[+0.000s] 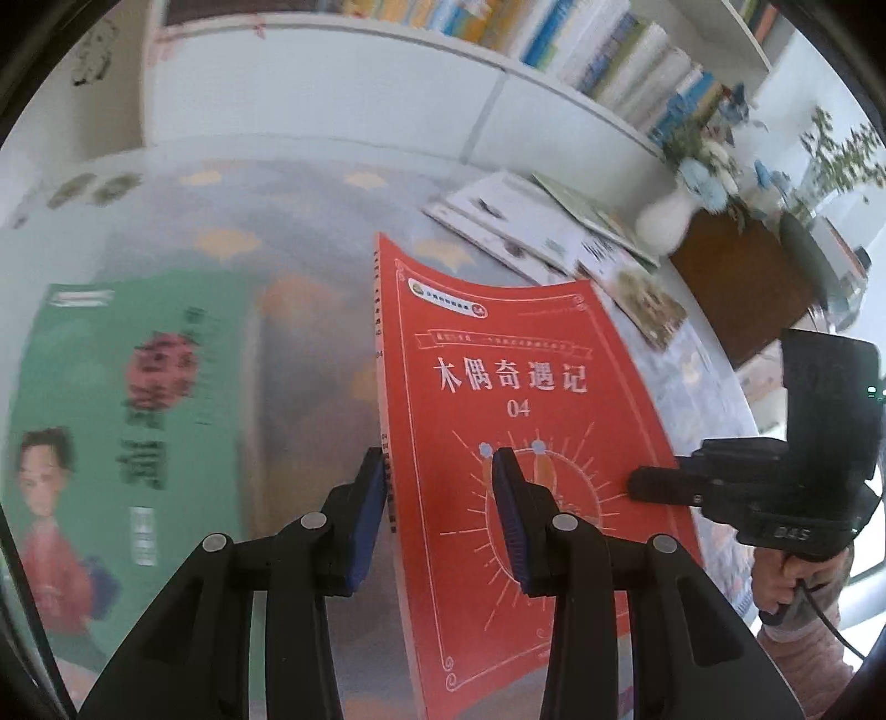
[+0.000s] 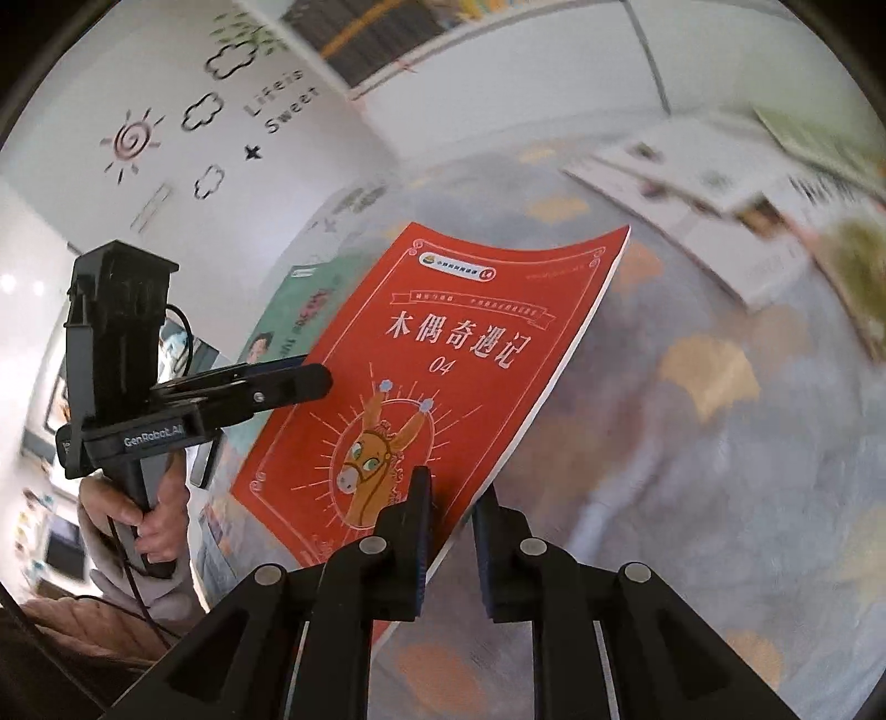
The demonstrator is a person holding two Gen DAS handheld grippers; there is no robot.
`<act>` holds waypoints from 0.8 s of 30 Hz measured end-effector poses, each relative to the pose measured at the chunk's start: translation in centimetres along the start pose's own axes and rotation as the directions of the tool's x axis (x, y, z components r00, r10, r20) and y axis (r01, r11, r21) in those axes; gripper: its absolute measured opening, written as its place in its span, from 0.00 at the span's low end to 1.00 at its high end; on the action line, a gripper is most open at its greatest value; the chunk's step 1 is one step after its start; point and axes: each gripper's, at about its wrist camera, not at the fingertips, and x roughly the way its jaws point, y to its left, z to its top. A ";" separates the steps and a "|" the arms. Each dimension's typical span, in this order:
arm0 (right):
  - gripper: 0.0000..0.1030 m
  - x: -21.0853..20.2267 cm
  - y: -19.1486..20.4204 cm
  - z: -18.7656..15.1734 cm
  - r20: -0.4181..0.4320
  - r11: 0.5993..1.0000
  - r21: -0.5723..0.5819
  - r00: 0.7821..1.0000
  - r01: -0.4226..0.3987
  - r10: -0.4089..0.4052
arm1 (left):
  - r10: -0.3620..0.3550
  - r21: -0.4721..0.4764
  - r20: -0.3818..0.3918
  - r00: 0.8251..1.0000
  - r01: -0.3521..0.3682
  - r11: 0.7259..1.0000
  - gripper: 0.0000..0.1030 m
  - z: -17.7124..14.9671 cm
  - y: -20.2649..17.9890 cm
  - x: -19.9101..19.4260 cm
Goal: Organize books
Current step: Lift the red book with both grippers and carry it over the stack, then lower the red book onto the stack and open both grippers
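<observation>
Red book (image 1: 515, 443) held clear of patterned table (image 1: 310, 232), cover bowed. Left gripper (image 1: 437, 515) clamped on spine edge; right gripper (image 2: 451, 531) clenched on page edge at near corner. Green book (image 1: 116, 421) flat on table, left of red book. Loose books (image 1: 531, 221) spread at far right, near white vase (image 1: 667, 219). Shelved books (image 1: 581, 50) beyond.

Red book (image 1: 515, 387) with matt paper cover, black plastic tool (image 1: 437, 520) with ribbed blue pads, white ceramic vase (image 1: 667, 219)
</observation>
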 end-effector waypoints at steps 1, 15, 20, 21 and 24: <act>0.13 0.1 0.9 0.7 0.012 1.000 -0.017 1.000 -0.004 0.004 | 0.000 -0.011 0.013 1.000 0.000 1.000 0.33 0.2 0.8 -0.7; 0.15 8.7 12.4 6.2 -0.046 0.972 -0.209 0.993 -0.112 0.105 | 0.146 -0.147 0.133 0.980 -0.126 0.981 0.33 0.6 13.0 -8.4; 0.15 11.8 14.0 5.8 -0.091 0.968 -0.217 0.990 -0.127 0.110 | 0.178 -0.193 0.106 0.978 -0.155 0.969 0.33 -0.4 15.9 -7.6; 0.15 12.4 14.2 5.7 -0.099 0.968 -0.219 0.990 -0.123 0.103 | 0.183 -0.197 0.098 0.978 -0.162 0.967 0.33 -0.5 16.3 -7.2; 0.15 13.9 13.9 5.5 -0.126 0.974 -0.192 0.988 -0.117 0.094 | 0.175 -0.210 0.079 0.981 -0.155 0.965 0.33 -0.9 17.1 -6.2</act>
